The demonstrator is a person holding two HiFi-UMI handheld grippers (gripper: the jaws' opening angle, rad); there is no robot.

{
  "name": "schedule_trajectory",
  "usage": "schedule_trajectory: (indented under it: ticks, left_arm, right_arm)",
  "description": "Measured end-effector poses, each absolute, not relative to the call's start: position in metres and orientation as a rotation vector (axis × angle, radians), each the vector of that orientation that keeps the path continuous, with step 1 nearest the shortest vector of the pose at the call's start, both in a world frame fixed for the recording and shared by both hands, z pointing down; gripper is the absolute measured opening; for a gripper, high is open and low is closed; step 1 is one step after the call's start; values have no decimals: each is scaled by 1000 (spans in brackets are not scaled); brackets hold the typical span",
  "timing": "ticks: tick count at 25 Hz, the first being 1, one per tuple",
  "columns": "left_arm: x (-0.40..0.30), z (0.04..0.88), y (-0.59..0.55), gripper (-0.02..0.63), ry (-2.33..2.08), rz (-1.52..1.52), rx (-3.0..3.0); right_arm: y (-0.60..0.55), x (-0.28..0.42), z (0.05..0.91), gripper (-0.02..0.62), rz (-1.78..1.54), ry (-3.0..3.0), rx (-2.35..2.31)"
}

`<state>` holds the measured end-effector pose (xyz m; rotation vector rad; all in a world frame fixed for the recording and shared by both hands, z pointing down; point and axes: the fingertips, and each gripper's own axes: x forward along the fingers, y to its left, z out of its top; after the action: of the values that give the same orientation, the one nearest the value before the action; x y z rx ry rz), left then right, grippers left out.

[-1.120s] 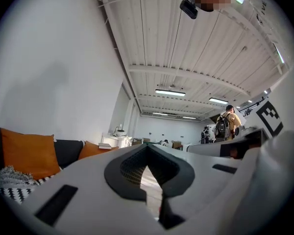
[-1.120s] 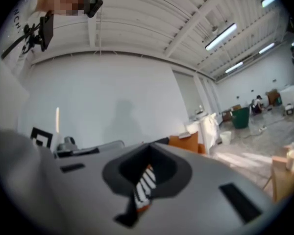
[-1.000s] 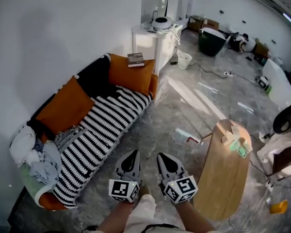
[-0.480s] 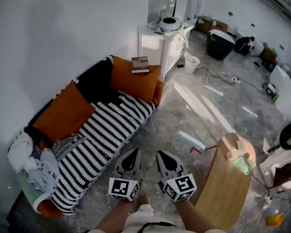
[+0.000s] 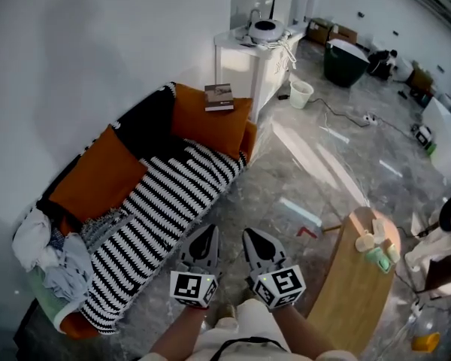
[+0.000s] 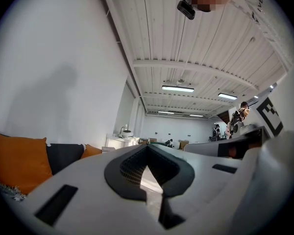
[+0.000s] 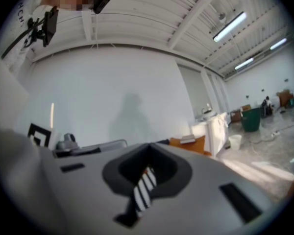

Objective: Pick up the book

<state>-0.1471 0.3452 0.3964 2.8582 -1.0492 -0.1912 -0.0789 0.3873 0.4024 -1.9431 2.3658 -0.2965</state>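
The book point(image 5: 219, 97) is small and dark-covered. It lies flat on top of an orange cushion point(image 5: 210, 122) at the far end of the sofa point(image 5: 154, 194). In the right gripper view the book point(image 7: 188, 139) shows small and far off on that cushion. My left gripper point(image 5: 209, 230) and right gripper point(image 5: 248, 235) are held side by side over the floor at the sofa's near side, pointing level, well short of the book. Both are shut with nothing in them. The left gripper point(image 6: 147, 148) and the right gripper point(image 7: 149, 156) fill the lower half of their own views.
A black-and-white striped blanket point(image 5: 158, 201) covers the sofa seat, with clothes point(image 5: 49, 254) piled at its near end. A white cabinet point(image 5: 255, 59) stands past the sofa. A wooden oval table point(image 5: 349, 284) is at the right. A white bucket point(image 5: 303, 93) and cables lie on the floor.
The person and both grippers have moved forward along the sofa toward the book. The jaws have stayed shut and empty.
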Motion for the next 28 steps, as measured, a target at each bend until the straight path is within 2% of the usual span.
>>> schedule_trajectory:
  ticks: [12,28]
  left_arm:
    - [-130,406,277,21,-1126,-173,2831]
    - [-45,409,159,22,-1127,-147,2837]
  right_arm:
    - [304,-62,402,13,-287,2436,-1862]
    - [186,16,406,14,-309,2443,-1838]
